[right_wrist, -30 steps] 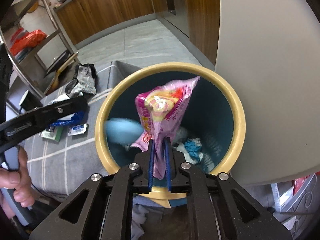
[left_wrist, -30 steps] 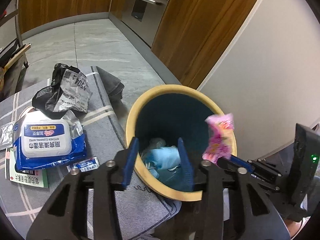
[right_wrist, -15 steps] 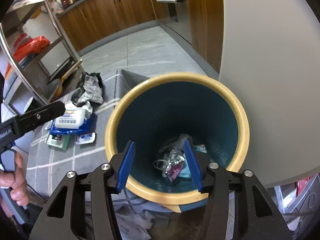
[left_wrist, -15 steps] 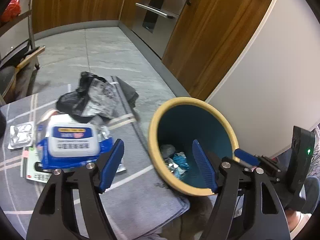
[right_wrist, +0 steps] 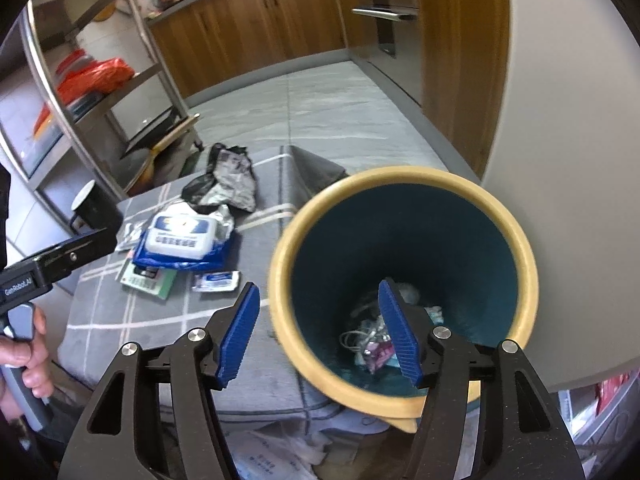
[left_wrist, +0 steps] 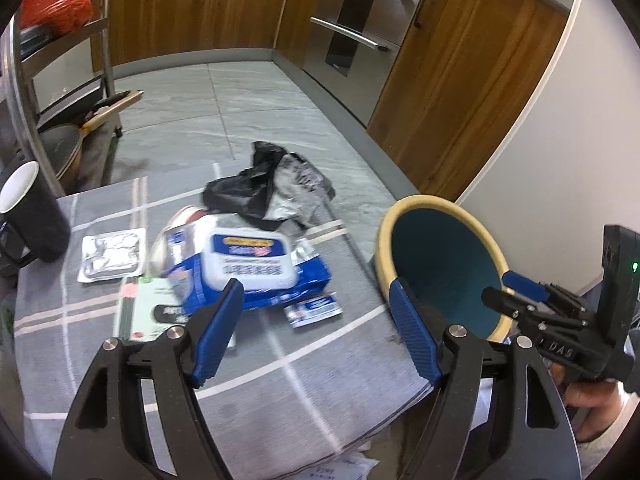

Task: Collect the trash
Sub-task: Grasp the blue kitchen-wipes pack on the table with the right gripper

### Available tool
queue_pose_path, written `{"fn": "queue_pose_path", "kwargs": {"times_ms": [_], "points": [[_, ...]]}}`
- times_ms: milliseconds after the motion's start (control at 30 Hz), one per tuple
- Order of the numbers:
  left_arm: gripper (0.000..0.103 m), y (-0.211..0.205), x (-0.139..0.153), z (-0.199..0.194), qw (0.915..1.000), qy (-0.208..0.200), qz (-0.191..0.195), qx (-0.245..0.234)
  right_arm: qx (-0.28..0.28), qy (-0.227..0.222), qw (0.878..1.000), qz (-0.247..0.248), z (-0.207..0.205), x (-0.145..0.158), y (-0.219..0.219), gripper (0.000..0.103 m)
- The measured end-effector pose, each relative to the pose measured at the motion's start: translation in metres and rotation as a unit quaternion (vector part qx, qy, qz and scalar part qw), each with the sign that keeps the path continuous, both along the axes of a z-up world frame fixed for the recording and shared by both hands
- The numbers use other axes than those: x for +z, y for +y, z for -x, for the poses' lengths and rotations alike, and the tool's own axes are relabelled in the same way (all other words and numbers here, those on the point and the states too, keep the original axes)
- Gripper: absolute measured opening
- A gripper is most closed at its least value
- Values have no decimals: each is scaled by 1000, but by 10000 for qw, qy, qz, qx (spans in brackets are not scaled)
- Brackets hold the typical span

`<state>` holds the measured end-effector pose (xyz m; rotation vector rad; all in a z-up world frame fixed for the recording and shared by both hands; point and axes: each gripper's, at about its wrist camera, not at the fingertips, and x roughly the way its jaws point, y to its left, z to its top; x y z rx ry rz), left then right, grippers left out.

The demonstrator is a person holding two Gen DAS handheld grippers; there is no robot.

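1. While both our grippers hang over the grey checked tablecloth (left_wrist: 100, 312), we see the left gripper (left_wrist: 316, 322) with its blue jaws spread wide and opening further, nothing between them.
2. We see the right gripper (right_wrist: 320, 330) over the bin (right_wrist: 404, 176), its jaws also wide and opening, empty; one finger sits inside the bin's rim in the picture, the other outside it.
3. We find the bin, yellow-rimmed and teal inside, at the right edge of the table, just beside the cloth's hanging corner.
4. We see crumpled trash (right_wrist: 374, 346) at the bottom of the bin, including a pink wrapper and pale scraps.
5. We count more trash left on the table: a blue pack of wipes (left_wrist: 248, 264) near the middle, a black crumpled bag (left_wrist: 260, 192) at the far edge touching it, a small sachet (left_wrist: 314, 310) just beside the pack on the near side, a foil blister pack (left_wrist: 112, 254) to the left, and a green-and-white booklet (left_wrist: 148, 316) partly under the wipes.
6. We see a dark cup (left_wrist: 32, 212) at the far left corner.
7. We see a hand (right_wrist: 28, 354) gripping the left gripper's handle.
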<state>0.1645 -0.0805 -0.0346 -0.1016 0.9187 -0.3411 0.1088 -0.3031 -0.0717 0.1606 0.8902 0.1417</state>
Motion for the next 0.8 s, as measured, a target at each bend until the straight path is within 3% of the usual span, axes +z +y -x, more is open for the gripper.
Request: {"fn": "queue_pose_path", "kwargs": {"times_ms": [633, 800], "points": [[75, 92, 4, 23, 9966, 344, -755, 2, 1200, -30, 9925, 244, -12, 24, 87, 74], [75, 108, -11, 20, 9969, 491, -596, 144, 1591, -1, 9860, 499, -20, 23, 114, 74]]}}
